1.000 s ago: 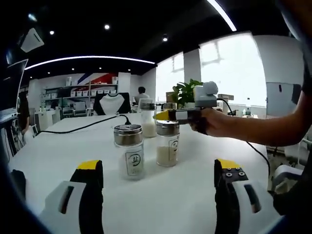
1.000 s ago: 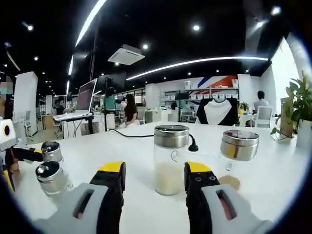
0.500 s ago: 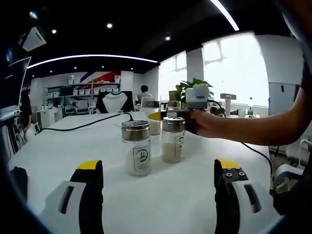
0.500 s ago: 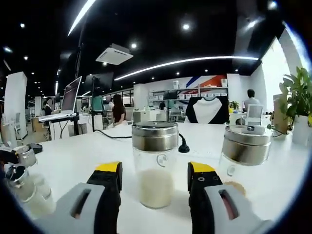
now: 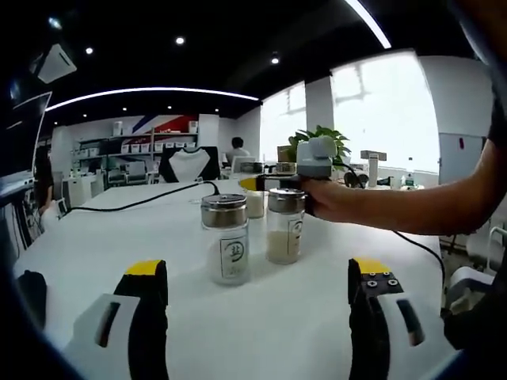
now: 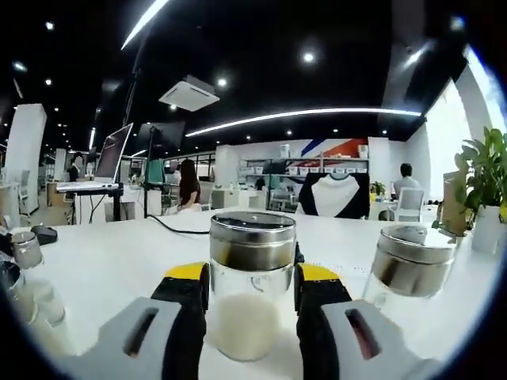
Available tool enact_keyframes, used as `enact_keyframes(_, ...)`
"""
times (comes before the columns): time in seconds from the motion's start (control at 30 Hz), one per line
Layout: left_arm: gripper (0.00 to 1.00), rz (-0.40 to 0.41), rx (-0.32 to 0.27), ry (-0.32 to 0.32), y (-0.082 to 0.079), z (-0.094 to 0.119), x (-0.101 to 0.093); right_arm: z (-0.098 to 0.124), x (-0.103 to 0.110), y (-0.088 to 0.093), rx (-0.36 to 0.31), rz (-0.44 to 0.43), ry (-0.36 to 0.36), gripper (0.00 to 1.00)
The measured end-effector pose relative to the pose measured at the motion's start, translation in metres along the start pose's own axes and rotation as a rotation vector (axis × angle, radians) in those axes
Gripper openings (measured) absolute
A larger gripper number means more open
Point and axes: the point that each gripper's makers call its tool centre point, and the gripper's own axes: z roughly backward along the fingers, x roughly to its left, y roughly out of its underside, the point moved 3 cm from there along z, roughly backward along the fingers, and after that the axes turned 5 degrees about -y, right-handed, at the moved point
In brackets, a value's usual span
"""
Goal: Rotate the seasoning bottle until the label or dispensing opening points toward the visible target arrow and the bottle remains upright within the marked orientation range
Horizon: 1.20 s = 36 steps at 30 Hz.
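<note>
The seasoning bottle (image 6: pixel 252 285) stands upright on the white table (image 6: pixel 111 265), glass with a steel cap and pale powder filling its lower part. The right gripper (image 6: pixel 249 289) has its jaws closed against the bottle's sides. A second bottle (image 6: pixel 405 269) stands beside it, contents unclear. The left gripper (image 5: pixel 257 289) hangs wide open, holding nothing, facing two labelled bottles (image 5: pixel 226 237) of pale powder.
</note>
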Motion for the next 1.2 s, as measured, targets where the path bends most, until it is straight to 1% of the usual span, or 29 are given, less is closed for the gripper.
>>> enact_keyframes(0.13, 1.0, 0.004, 0.002, 0.0, 0.0, 0.0, 0.0, -0.001, 0.002, 0.0, 0.002, 0.021, -0.006, 0.39)
enact_keyframes(0.37, 1.0, 0.0, 0.002, 0.004, 0.0, -0.001, -0.004, -0.002, 0.0, -0.001, 0.005, -0.002, -0.009, 0.38)
enact_keyframes(0.47, 1.0, -0.002, -0.006, 0.002, -0.002, 0.001, -0.003, 0.001, 0.001, -0.001, 0.007, -0.025, -0.009, 0.37)
enact_keyframes(0.6, 1.0, 0.011, -0.016, -0.018, -0.003, 0.003, 0.001, 0.009, 0.005, -0.003, -0.008, -0.109, -0.043, 0.37)
enact_keyframes(0.67, 1.0, 0.015, -0.023, -0.031, -0.004, 0.004, 0.003, 0.014, 0.004, -0.004, -0.013, -0.115, -0.053, 0.37)
enact_keyframes(0.77, 0.98, 0.003, -0.061, -0.047, -0.011, 0.007, 0.004, 0.023, 0.003, -0.004, -0.015, -0.127, -0.06, 0.37)
enact_keyframes(0.87, 0.98, -0.001, -0.074, -0.045, -0.016, 0.007, 0.002, 0.032, 0.005, -0.005, -0.021, -0.145, -0.084, 0.37)
enact_keyframes(0.97, 0.96, -0.011, -0.096, -0.043, -0.02, 0.007, -0.001, 0.041, 0.009, -0.007, -0.022, -0.135, -0.095, 0.37)
enact_keyframes(1.0, 0.94, -0.02, -0.112, -0.044, -0.023, 0.008, -0.002, 0.044, 0.01, -0.007, -0.021, -0.131, -0.097, 0.37)
enact_keyframes(1.07, 0.92, -0.039, -0.162, -0.049, -0.031, 0.01, -0.005, 0.051, 0.013, -0.009, -0.025, -0.129, -0.106, 0.37)
enact_keyframes(1.13, 0.92, -0.04, -0.187, -0.045, -0.037, 0.012, -0.008, 0.058, 0.016, -0.01, -0.034, -0.142, -0.129, 0.37)
enact_keyframes(1.2, 0.9, -0.049, -0.224, -0.038, -0.045, 0.014, -0.011, 0.064, 0.017, -0.012, -0.038, -0.158, -0.149, 0.37)
